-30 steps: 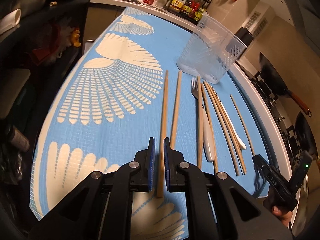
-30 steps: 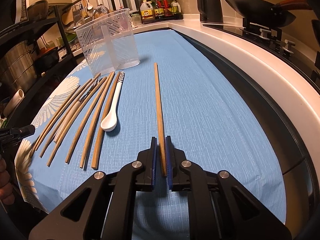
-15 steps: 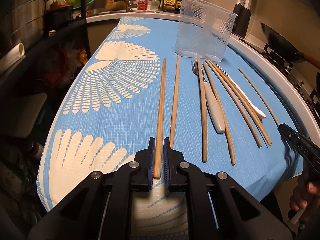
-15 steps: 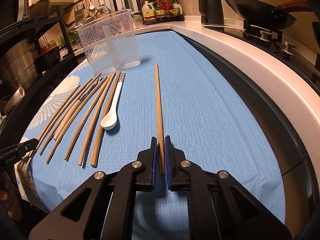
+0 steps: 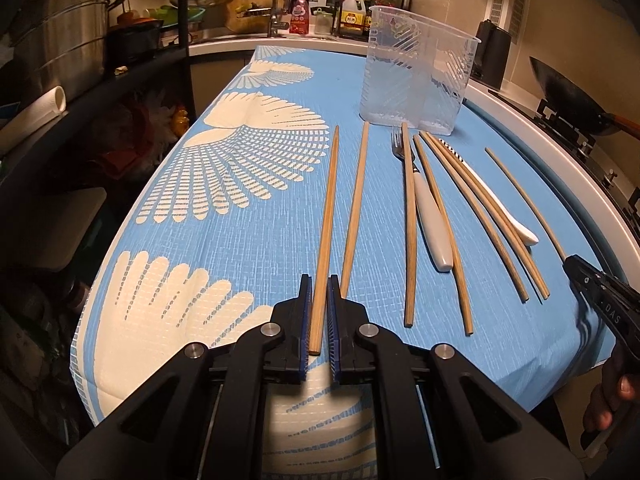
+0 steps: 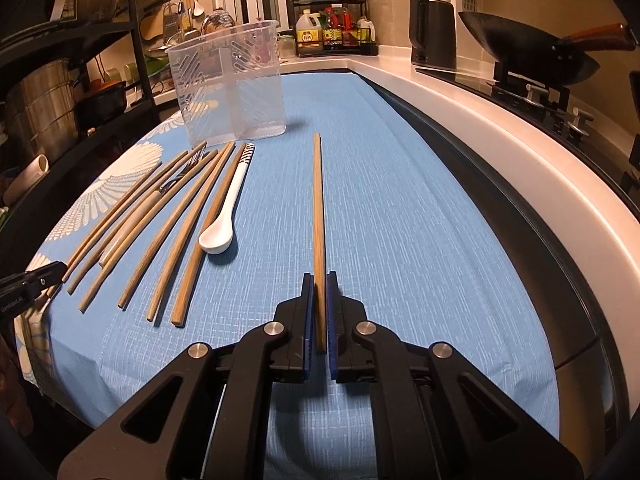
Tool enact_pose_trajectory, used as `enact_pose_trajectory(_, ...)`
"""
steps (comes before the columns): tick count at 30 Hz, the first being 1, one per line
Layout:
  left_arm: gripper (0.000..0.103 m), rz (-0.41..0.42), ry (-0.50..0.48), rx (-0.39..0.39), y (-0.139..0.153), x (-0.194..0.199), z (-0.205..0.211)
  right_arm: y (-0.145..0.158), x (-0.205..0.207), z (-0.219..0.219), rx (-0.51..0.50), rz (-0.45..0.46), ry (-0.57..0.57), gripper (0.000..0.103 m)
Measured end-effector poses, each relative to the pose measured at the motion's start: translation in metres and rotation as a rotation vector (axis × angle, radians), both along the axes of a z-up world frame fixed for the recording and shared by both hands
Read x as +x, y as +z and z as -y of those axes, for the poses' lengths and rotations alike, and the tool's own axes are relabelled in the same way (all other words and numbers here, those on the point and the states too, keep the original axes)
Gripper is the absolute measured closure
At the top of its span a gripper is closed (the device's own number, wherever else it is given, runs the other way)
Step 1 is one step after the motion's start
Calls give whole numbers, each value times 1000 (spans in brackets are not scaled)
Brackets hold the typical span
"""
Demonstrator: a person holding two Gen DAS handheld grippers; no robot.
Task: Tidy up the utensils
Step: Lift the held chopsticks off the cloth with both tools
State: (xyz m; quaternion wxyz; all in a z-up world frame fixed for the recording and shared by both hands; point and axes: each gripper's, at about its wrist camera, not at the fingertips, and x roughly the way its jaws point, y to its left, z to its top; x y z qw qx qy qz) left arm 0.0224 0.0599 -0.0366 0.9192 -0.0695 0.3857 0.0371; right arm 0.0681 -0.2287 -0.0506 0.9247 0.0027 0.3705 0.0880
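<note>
My left gripper is shut on the near end of a wooden chopstick that points toward the clear plastic holder. A second chopstick lies just right of it. My right gripper is shut on another chopstick, which lies apart from the rest on the blue cloth. Several chopsticks, a fork with a pale handle and a white spoon lie in a row in front of the holder.
The blue cloth with a white feather print covers the table. A white counter edge runs along the right, with a wok and a black kettle behind. Dark shelves stand on the left.
The left gripper has swung to face straight down the table, with the chopstick still in it. The right gripper and its chopstick have barely moved.
</note>
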Motion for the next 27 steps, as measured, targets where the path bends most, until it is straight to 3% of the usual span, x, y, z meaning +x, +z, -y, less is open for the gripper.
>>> enact_pose_trajectory(20, 96, 23, 2, 15, -1, -2, 5, 0, -1, -1, 24, 8, 32, 98)
enact_pose_trajectory(27, 96, 77, -5, 30, 13, -8, 7, 25, -7, 0, 24, 59, 16, 98)
